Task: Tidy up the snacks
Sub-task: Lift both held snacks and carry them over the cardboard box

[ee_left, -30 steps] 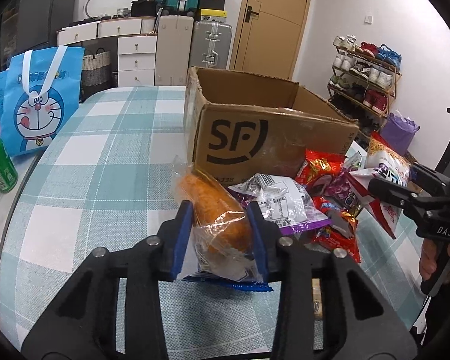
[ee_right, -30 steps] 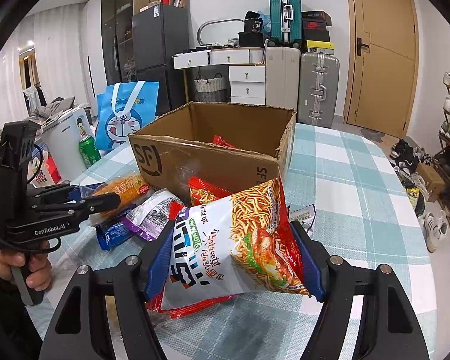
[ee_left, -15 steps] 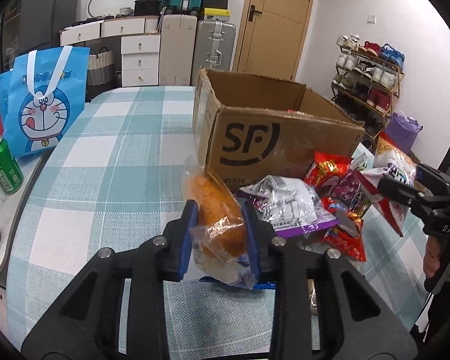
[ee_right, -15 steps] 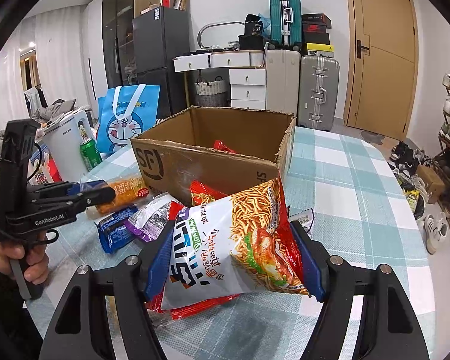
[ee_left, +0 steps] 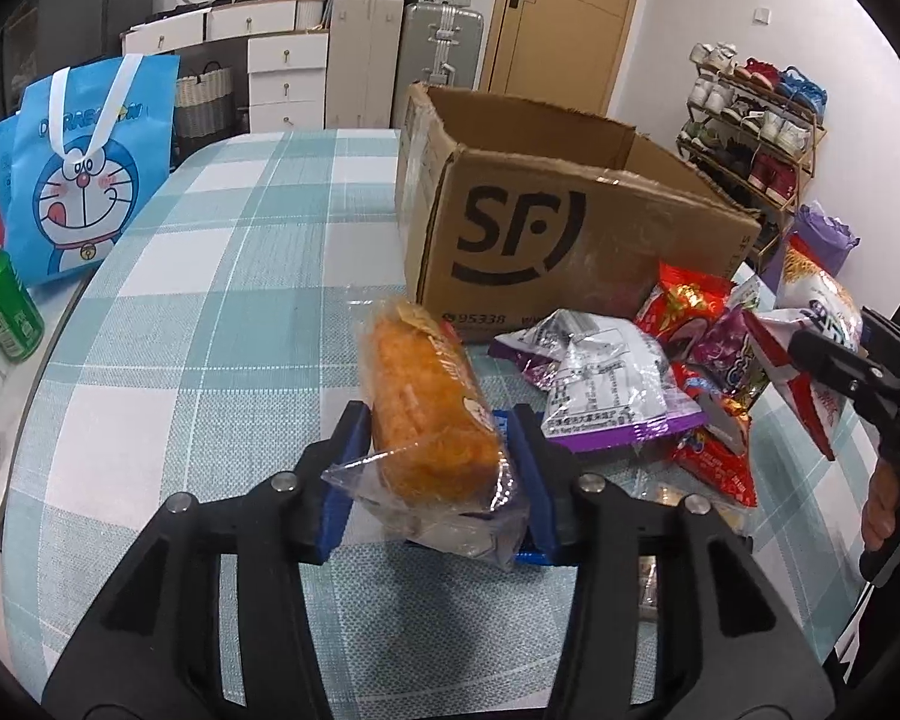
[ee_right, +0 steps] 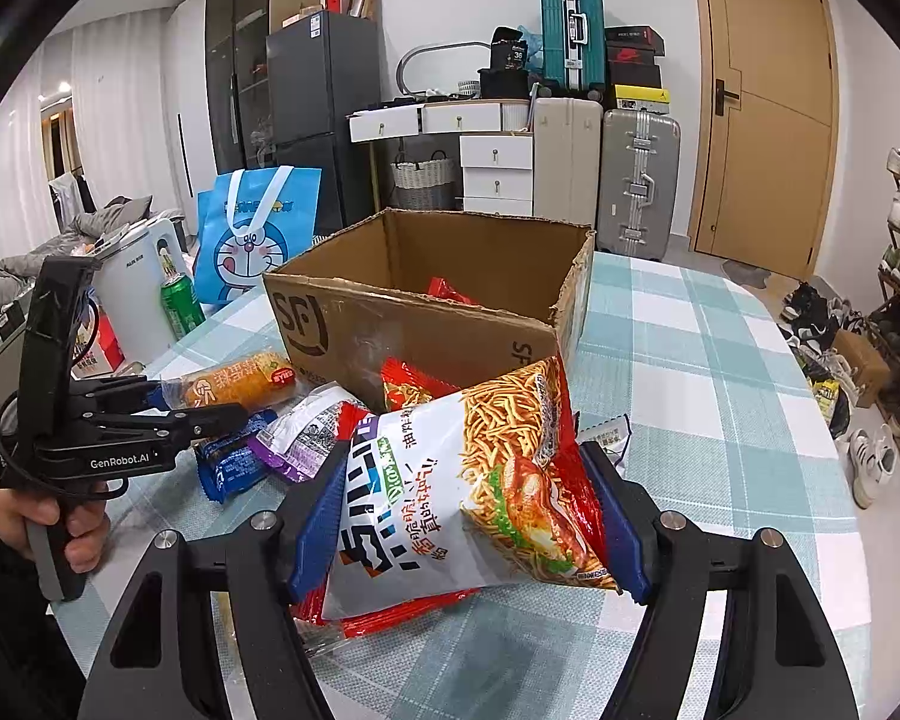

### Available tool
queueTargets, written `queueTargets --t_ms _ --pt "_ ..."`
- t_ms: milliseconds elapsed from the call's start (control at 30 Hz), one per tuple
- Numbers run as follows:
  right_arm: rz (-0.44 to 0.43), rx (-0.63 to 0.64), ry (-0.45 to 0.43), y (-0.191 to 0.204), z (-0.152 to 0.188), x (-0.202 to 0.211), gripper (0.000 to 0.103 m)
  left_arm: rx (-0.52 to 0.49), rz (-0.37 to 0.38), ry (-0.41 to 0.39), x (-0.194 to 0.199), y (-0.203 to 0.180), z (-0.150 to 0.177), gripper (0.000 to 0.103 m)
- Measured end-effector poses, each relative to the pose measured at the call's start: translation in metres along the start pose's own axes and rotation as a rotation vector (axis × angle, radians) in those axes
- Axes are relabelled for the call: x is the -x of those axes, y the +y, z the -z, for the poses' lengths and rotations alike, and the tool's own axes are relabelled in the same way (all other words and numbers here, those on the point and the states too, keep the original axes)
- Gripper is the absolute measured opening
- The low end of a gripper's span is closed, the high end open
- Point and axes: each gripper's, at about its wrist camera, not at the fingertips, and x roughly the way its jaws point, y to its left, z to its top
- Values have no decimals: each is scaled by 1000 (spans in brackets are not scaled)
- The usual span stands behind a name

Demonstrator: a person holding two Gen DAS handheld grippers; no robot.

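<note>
**Snack sort — both tongs loaded**

Left tongs [ee_left: 438,474] opening, orange bread roll in clear wrapper [ee_left: 429,414] between the pads, beside the brown SF cardboard box [ee_left: 546,234]. Right tongs [ee_right: 468,516] pinching white-and-red noodle-snack bag [ee_right: 468,480] — above the checked counter [ee_right: 678,372].

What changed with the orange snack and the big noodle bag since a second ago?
The left gripper carried the orange snack a little closer to the box, and its fingers are now opening around it. The right gripper kept still, holding the noodle bag. The pile of snacks stayed put.
</note>
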Motion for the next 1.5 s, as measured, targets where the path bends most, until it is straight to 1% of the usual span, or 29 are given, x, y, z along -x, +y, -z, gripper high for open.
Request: queueTargets --t_ms 67,133,333,700,900,1267,1500 --pt "0 0 2 0 0 0 74 7 -1 1 0 2 0 42" --pt "-2 0 0 0 0 0 74 14 5 -8 1 4 -1 38" --pt "-5 5 -6 0 0 0 74 34 34 -33 8 8 -2 34" --pt "-8 6 -36 0 -3 8 74 33 94 -155 49 0 -13 34" --pt "-15 4 -59 1 -3 14 74 18 110 -218 72 -8 -17 34" --pt "-40 13 -84 11 -7 17 74 -20 95 -285 97 -26 -23 34" --pt "-51 15 -94 19 -25 15 74 -32 95 -315 108 -34 -34 34"
